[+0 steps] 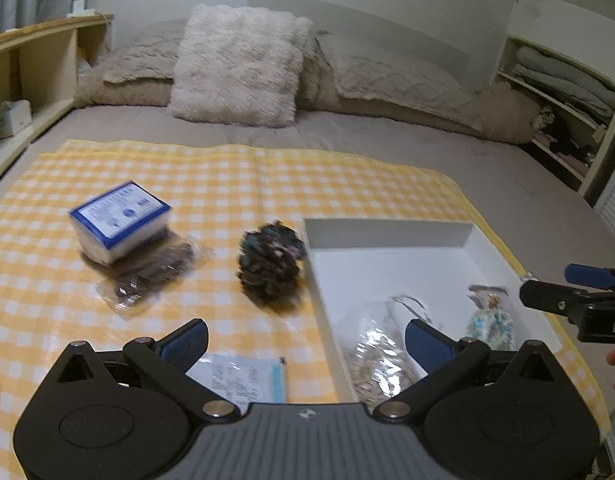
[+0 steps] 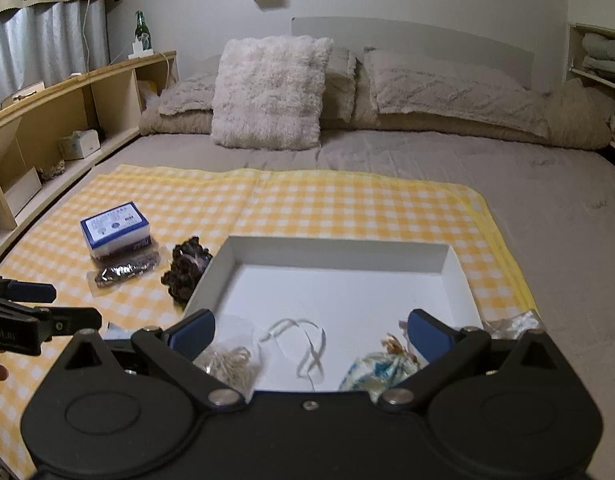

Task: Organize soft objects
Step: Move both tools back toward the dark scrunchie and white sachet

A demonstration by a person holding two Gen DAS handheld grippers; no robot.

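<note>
Two pouches (image 2: pixel 381 370) half hidden behind right gripper (image 2: pixel 311 334), white tray (image 2: pixel 339 252)

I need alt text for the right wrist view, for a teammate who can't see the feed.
The right tool hangs open over a white tray on a yellow checked cloth, with a clear packet, a white ribbon and a blue-patterned pouch inside. Left of the tray lie a dark scrunchy bundle and a blue-and-white box.

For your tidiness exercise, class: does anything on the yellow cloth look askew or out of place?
Yes: the blue-and-white box sits tilted, propped on a clear packet instead of flat. A dark bundle still lies outside the white tray.
</note>
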